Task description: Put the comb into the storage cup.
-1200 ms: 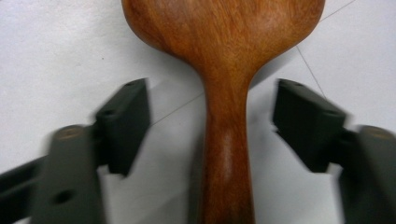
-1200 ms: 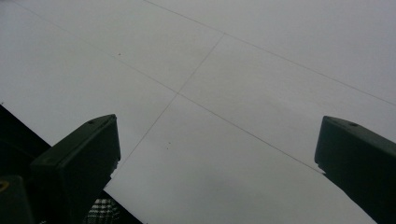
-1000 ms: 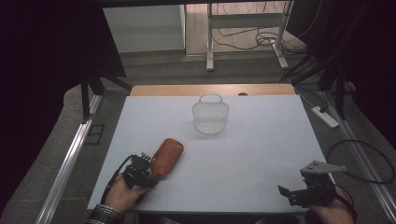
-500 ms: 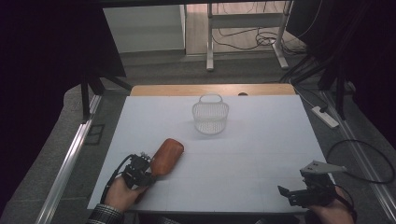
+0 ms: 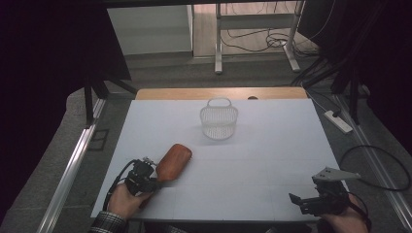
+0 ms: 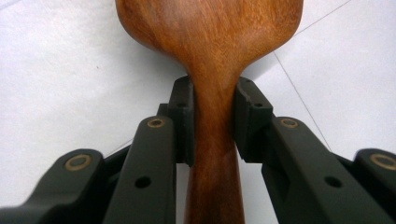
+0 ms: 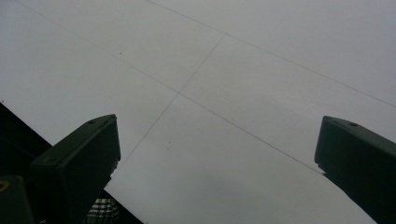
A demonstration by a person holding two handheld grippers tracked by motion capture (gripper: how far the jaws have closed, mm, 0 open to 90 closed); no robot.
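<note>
This looks like a lab or test room set up for recording, not a home. A white tabletop (image 5: 272, 160) with thin seam lines sits over a wooden board, alone on grey carpet. Beyond the tabletop, loose cables (image 5: 257, 43) lie tangled on the floor around the white metal legs (image 5: 218, 53) of a frame. Right of the tabletop a power strip (image 5: 337, 121) lies on the carpet. Left of the tabletop runs an aluminium rail (image 5: 73, 165), with black stands and dark drapes behind it.
</note>
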